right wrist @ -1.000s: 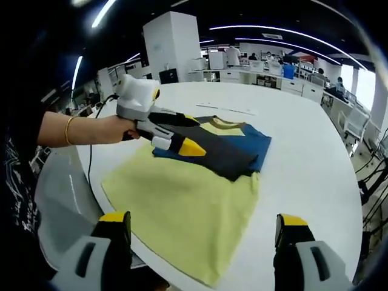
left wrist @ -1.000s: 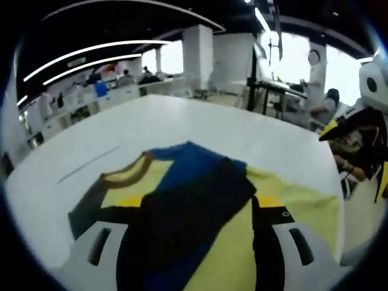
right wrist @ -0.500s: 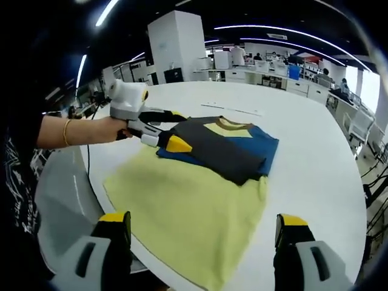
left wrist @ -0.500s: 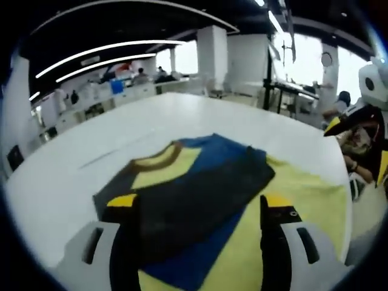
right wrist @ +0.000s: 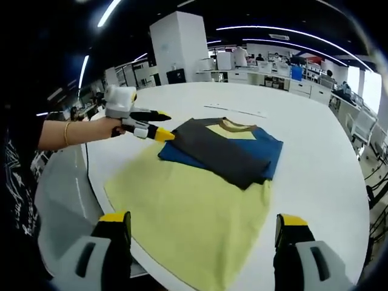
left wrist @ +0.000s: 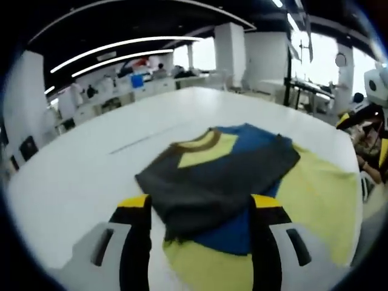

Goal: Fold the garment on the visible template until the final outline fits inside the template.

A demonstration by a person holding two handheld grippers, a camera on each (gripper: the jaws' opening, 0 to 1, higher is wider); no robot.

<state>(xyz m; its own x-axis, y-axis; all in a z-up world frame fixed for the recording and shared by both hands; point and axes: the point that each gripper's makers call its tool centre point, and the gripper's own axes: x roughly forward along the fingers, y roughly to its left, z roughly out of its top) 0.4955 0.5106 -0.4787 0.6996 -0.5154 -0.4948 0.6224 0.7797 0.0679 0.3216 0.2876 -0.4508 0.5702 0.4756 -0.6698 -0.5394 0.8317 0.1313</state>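
Folded garment (right wrist: 221, 150) lies on yellow template (right wrist: 194, 212), white desk (right wrist: 315, 151). Left gripper (right wrist: 159, 126) spread, beside garment edge. Right gripper (right wrist: 203, 239) spread, empty.

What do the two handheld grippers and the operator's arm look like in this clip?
The left gripper has a white body, black jaws with yellow tips and a trailing black cable. The right gripper has grey jaws with black, yellow-capped pads. The person's arm wears a gold bangle.

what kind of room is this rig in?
Likely an open-plan lab or office: long ceiling light strips, rows of desks with people at the far wall, a white pillar. The garment lies on a big white table.
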